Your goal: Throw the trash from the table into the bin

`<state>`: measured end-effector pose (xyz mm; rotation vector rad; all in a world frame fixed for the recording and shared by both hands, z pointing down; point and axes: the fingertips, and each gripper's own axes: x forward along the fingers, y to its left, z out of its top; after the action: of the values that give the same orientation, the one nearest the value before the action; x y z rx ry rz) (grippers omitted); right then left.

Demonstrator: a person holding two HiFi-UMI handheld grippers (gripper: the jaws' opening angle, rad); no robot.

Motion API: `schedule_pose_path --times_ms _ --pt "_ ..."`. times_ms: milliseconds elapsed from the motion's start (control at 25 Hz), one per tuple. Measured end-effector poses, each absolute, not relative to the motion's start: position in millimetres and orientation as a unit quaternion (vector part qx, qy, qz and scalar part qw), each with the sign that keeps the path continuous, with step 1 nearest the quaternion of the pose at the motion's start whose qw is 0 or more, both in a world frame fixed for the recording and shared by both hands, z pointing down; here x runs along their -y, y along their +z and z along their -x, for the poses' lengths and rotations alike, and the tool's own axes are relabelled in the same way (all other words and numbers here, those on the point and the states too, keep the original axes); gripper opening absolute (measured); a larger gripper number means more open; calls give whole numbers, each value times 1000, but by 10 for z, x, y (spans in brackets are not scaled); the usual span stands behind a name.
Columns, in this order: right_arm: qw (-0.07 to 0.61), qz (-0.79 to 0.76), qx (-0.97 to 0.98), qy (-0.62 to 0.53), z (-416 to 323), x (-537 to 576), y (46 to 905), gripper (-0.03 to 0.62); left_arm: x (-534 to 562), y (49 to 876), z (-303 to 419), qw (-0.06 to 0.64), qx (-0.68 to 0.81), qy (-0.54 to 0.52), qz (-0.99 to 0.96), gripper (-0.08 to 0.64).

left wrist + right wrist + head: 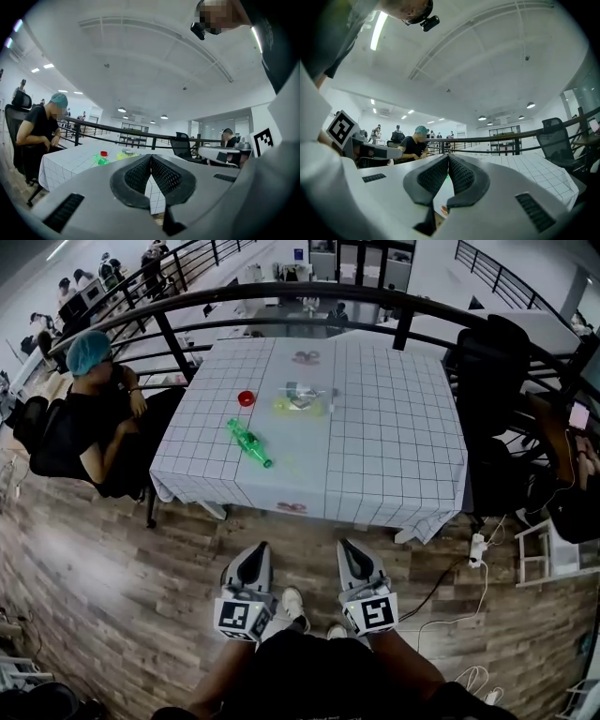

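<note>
A table with a white gridded cloth (pixel 394 446) stands ahead of me. On it lie a green plastic bottle (pixel 248 442), a small red cap or cup (pixel 246 398) and a crumpled yellow-and-clear wrapper (pixel 301 401). Both grippers hang over the wooden floor, short of the table's near edge. My left gripper (pixel 259 549) is shut and empty; the bottle (pixel 99 160) and the wrapper (pixel 125 153) show beyond its tips. My right gripper (pixel 346 547) is shut and empty too, pointing level at the table (pixel 534 168). No bin is in view.
A person in a teal cap (pixel 90 351) sits at the table's left side. Black office chairs (pixel 492 362) stand at the right. A curved black railing (pixel 281 292) runs behind the table. A power strip and cables (pixel 475 549) lie on the floor at the right.
</note>
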<state>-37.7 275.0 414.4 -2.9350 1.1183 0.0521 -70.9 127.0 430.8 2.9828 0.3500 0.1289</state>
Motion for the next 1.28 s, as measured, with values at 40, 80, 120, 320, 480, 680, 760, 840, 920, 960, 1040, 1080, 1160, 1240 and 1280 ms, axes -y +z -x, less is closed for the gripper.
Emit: schedule_pose_path --times_ms 40,80,120,320,480,680,760,840,920,960,1040,1080,1160,1240,1280 --pt "1 935 -354 14 284 -2667 4143 23 -1221 4312 625 67 -122 42 -989 23" --pt "3 936 -351 12 200 -2584 4137 23 -1171 4316 547 66 -128 43 -989 23" --pt "4 937 -349 11 123 -2504 4129 23 -1117 4318 473 65 -132 43 -988 23" --pt "-3 943 -332 9 -207 -2247 4065 23 -913 4297 140 68 -150 39 -986 23" --pt "-3 946 -323 4 -371 -2130 4038 23 -826 4318 -30 69 -160 39 -984 23" --pt "-12 948 -317 2 -532 -2100 4058 23 -805 4299 -210 62 -174 35 -982 23" --pt "-9 949 -316 2 -608 -2102 4081 23 -804 4301 -294 56 -178 33 -982 23" --pt "3 949 -315 -1 -693 -2105 4119 23 -804 4327 -392 53 -179 34 -982 23" --pt "14 948 -318 -1 -825 -2105 4131 23 -824 4342 -520 45 -182 35 -982 23" --pt "14 947 -322 1 -903 -2096 4126 23 -841 4340 -588 40 -184 36 -982 23" --pt "13 943 -332 3 -1059 -2075 4117 23 -869 4335 -720 33 -183 40 -982 23" --pt "13 942 -336 4 -1139 -2069 4113 23 -886 4334 -792 30 -182 43 -982 23" --pt "9 939 -343 6 -1307 -2065 4110 23 -933 4318 -954 26 -182 45 -982 23" --pt "5 936 -352 6 -1465 -2049 4124 23 -969 4318 -1110 23 -181 46 -982 23" --pt "5 935 -356 5 -1540 -2039 4135 23 -976 4333 -1183 20 -180 48 -982 23"
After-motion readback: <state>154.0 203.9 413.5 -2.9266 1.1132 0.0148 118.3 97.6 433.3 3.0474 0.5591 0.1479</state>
